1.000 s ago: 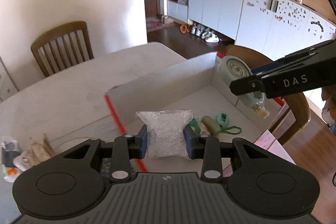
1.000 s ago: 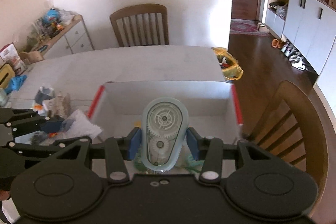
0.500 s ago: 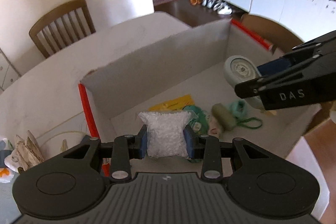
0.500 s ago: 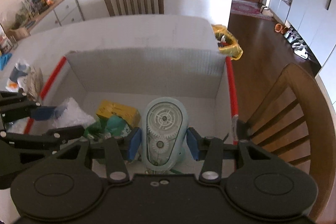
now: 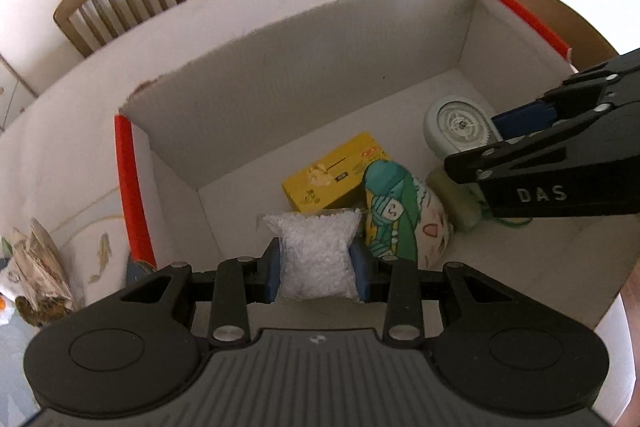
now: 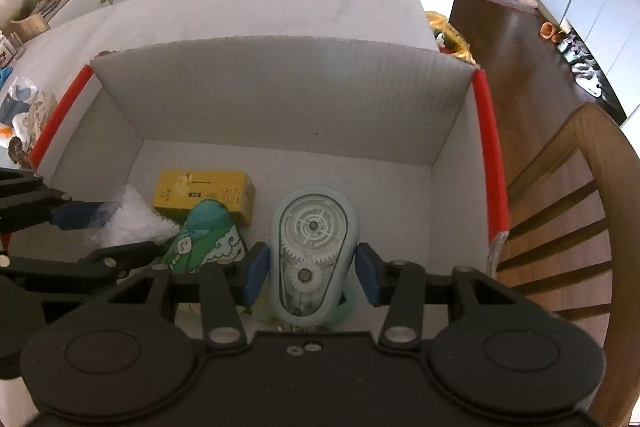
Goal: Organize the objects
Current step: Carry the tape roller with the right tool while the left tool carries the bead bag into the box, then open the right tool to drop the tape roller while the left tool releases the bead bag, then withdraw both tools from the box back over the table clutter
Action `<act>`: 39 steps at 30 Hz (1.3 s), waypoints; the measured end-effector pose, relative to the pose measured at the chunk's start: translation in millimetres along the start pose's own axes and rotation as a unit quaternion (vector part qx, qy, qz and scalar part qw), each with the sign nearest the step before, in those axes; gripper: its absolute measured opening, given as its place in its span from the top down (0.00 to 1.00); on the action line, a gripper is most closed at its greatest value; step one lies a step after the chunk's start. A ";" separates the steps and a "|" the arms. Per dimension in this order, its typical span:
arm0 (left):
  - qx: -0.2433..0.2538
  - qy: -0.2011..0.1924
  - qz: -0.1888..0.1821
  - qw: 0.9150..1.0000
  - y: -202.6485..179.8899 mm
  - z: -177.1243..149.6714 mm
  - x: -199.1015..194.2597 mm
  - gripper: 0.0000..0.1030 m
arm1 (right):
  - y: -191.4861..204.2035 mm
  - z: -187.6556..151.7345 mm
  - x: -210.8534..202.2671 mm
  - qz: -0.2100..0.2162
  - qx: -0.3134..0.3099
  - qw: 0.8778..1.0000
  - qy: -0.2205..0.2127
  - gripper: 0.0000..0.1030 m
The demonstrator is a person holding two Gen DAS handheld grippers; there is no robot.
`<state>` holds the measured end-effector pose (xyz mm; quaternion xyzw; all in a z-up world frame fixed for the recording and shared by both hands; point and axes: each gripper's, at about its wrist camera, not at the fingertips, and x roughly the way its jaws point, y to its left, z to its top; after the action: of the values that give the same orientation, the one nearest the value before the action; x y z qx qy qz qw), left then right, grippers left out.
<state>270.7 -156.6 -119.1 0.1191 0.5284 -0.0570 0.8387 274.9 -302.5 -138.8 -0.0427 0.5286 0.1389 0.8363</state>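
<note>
Two loads: I have one in each gripper, both over the box.
Box [image 6: 280, 115]: open cardboard, red-edged sides, on the white table [image 5: 224, 23]; roomy, bare floor at its far half.
Gear gadget [image 6: 314, 251]: right gripper [image 6: 312, 273] pinches its narrow end; hard smooth plastic, I judge it slippery, so I grip the flat sides.
Bag of white pellets [image 5: 316, 255]: left gripper [image 5: 316, 273] squeezes it mid-body; soft, light, likely to sag, best held across the middle.
Already inside: yellow carton [image 5: 332, 173], green printed pouch [image 5: 394, 211].
</note>
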 end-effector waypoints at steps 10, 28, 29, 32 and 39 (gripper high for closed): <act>0.001 0.042 -0.005 0.999 -1.0 7.7 13.4 0.66 | -0.8 4.9 8.7 -0.003 0.005 0.999 0.033 0.55; -0.014 -0.001 -0.042 0.999 -0.2 1.1 -18.8 0.35 | 1.4 -2.5 -21.7 0.005 -0.007 1.000 0.008 0.47; -0.014 -0.009 -0.040 0.999 -1.2 2.0 -21.6 0.34 | 1.5 -3.3 -25.6 0.006 -0.009 1.000 0.004 0.47; -0.015 -0.024 -0.040 0.999 -1.3 0.2 -29.6 0.34 | 1.5 -7.0 -39.8 0.012 -0.009 1.000 -0.008 0.47; -0.028 -0.065 -0.048 0.996 4.0 -21.9 -56.7 0.34 | 7.5 -14.1 -72.8 0.025 -0.008 0.999 -0.043 0.46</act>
<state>227.8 -148.8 -76.5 0.0666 0.4795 -0.0900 0.8704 231.1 -312.0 -79.2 -0.0305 0.4919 0.1660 0.8541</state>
